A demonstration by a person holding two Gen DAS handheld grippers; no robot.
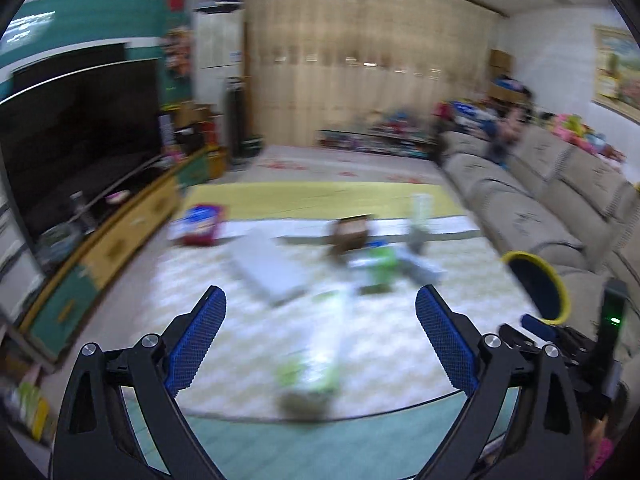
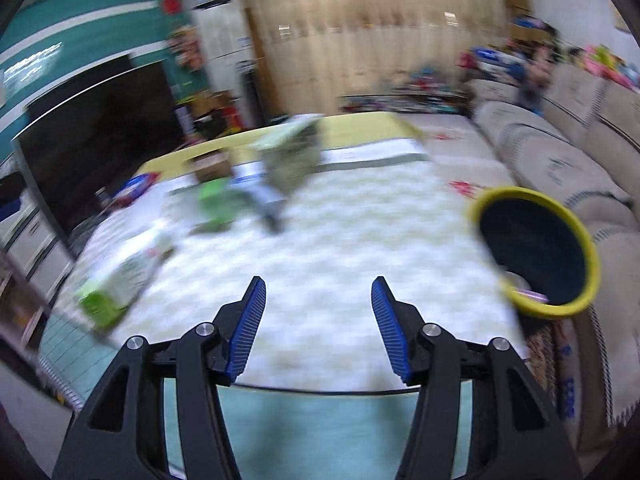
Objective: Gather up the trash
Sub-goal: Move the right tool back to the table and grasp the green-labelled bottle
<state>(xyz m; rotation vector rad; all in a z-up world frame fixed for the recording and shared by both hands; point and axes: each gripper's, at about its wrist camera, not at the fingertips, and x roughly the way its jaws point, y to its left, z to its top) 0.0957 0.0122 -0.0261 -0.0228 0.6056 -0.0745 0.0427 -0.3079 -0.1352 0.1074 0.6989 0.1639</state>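
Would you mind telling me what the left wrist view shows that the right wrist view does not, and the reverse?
Only the left wrist view shows the left gripper, open and empty, a framed picture on the wall, and part of the other gripper's body.

Only the right wrist view shows the right gripper, open and empty, and something pink inside the bin.

Both show the yellow-rimmed bin, the green-and-white package, the blurred litter beyond it, the pale rug, the television and the sofa.

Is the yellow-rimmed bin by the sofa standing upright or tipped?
Tipped. In the right wrist view the yellow-rimmed bin turns its round mouth toward the camera, its dark inside showing; an upright bin would face up.
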